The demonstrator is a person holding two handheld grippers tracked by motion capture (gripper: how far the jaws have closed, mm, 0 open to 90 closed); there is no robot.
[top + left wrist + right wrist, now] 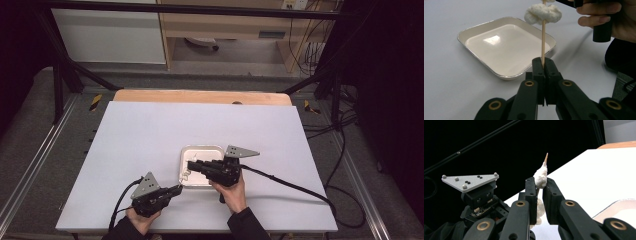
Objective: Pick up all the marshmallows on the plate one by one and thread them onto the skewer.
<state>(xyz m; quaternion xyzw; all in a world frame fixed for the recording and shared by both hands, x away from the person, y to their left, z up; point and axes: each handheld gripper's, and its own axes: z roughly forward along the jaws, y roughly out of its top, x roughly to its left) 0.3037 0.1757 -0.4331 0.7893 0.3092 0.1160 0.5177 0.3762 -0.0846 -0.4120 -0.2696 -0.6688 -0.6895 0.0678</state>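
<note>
My left gripper (544, 62) is shut on the lower end of a thin wooden skewer (543, 40), which stands upright. A fluffy white lump (543, 13) is threaded on it above a pale square tray (474, 32). In the right gripper view my right gripper (539, 182) is shut on an upper white lump (541, 177), with the skewer's point (546, 157) sticking out above it. A second lump (539, 210) sits lower on the stick. From above, the left gripper (176, 189) and right gripper (191, 164) meet at the tray's (202, 148) front left corner.
The tray lies on a white table top (150, 135) with a wooden edge (200, 96) at the back. A cable (290, 186) trails right from the right gripper. A metal frame and dark floor surround the table.
</note>
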